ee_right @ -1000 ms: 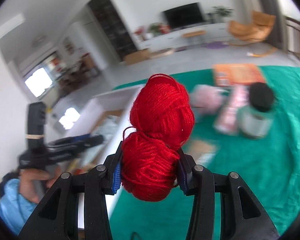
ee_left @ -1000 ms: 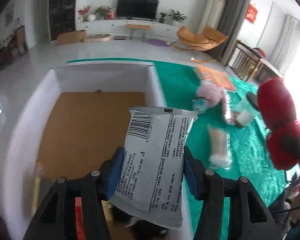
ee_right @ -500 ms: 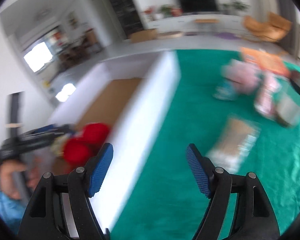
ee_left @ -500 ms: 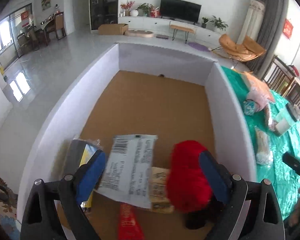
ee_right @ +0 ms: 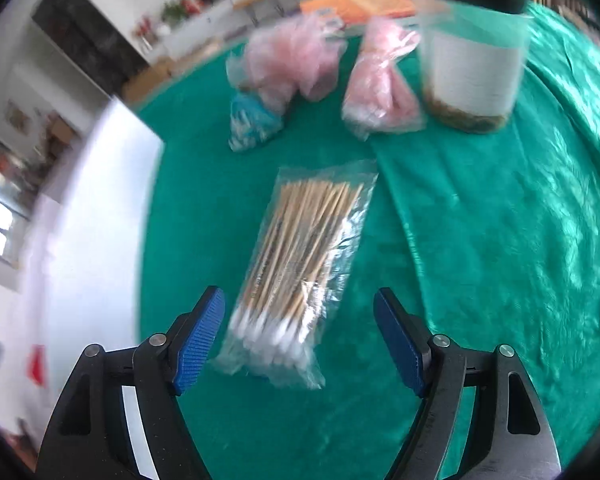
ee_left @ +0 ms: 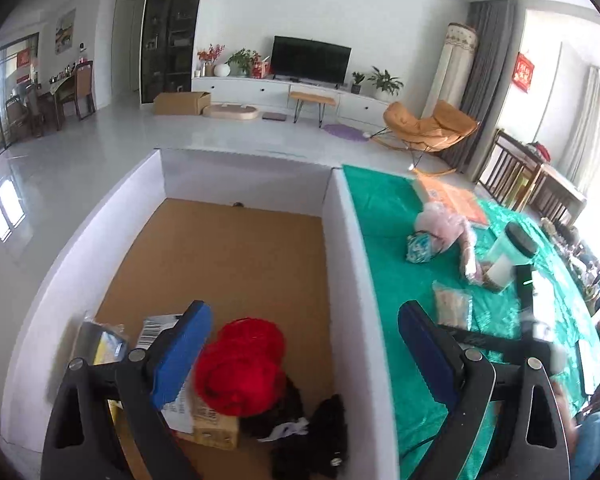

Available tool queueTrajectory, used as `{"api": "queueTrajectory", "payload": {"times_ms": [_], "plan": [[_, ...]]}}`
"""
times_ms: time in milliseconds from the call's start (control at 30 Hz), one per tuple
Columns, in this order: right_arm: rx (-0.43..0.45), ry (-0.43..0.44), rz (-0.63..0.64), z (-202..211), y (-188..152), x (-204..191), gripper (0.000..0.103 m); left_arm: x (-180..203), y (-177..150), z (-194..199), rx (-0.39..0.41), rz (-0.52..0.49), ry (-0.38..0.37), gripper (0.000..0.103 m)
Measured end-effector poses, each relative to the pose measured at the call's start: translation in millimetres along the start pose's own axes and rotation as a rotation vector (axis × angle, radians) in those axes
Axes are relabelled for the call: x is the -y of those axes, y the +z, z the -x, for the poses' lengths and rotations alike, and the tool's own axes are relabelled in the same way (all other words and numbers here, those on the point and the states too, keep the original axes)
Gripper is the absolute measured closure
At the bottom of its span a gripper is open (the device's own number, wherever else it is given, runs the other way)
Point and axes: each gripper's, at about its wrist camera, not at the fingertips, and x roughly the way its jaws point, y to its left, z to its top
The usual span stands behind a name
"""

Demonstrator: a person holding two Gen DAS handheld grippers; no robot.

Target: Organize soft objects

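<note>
My left gripper is open and empty above the near end of the white box. In the box lie the red yarn, a grey barcode packet, a brown packet and dark soft items. My right gripper points down at the green cloth, its jaws opening. A clear bag of cotton swabs lies on the cloth in the gap between the jaws, and the pads do not touch it.
Beyond the swabs lie two pink plastic bags, a small blue patterned pouch and a black-lidded jar. An orange packet lies at the far edge. The box wall stands left of the cloth.
Both grippers opened: the grey packet and the red yarn dropped into the box. The right gripper swung away from the box and down over the swab bag.
</note>
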Motion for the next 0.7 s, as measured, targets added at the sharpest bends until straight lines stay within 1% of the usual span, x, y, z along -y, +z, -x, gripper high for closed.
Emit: {"api": "queueTrajectory", "payload": {"times_ms": [33, 67, 100, 133, 167, 200, 267, 367, 467, 533, 600, 633, 700], "plan": [[-0.001, -0.048, 0.040, -7.8, -3.2, -8.8, 0.018, 6.7, -0.9, 0.6, 0.006, -0.003, -0.010, 0.009], [0.033, -0.080, 0.099, -8.1, -6.2, -19.3, 0.020, 11.1, -2.3, 1.4, 0.009, -0.007, -0.015, 0.009], [0.039, -0.088, 0.140, -14.3, -7.5, -21.9, 0.021, 18.7, -3.6, -0.1, 0.007, -0.021, -0.023, 0.009], [0.052, -0.100, 0.181, -14.9, -12.7, -24.1, 0.033, 26.2, -4.7, -1.3, 0.004, -0.036, -0.030, 0.009], [0.074, -0.122, 0.210, -12.1, -16.9, -21.3, 0.057, 37.8, -6.5, -3.6, -0.002, -0.061, -0.041, 0.009], [0.086, -0.131, 0.228, -9.6, -20.9, -14.8, 0.061, 46.6, -7.8, -5.2, -0.006, -0.078, -0.050, 0.009], [0.086, -0.124, 0.228, 0.0, -28.9, 7.7, 0.063, 66.2, -11.9, -8.1, -0.013, -0.108, -0.078, 0.009], [0.098, -0.145, 0.212, 17.7, -41.9, 54.3, 0.063, 101.2, -22.4, -16.3, -0.040, -0.142, -0.134, 0.009], [0.121, -0.185, 0.154, 38.7, -44.7, 114.2, 0.063, 144.0, -38.8, -35.4, -0.119, -0.168, -0.200, 0.009], [0.138, -0.210, 0.089, 40.8, -28.0, 150.4, 0.062, 171.5, -50.4, -49.2, -0.164, -0.189, -0.229, 0.009], [0.161, -0.206, 0.025, 44.0, -6.6, 180.8, 0.062, 195.5, -60.1, -63.9, -0.189, -0.222, -0.241, 0.009], [0.173, -0.209, 0.015, 39.1, 8.1, 192.2, 0.062, 205.4, -65.6, -71.7, -0.197, -0.239, -0.237, 0.009], [0.209, -0.186, 0.029, 35.5, 31.7, 209.1, 0.061, 222.7, -73.0, -92.2, -0.214, -0.276, -0.209, 0.009]]}}
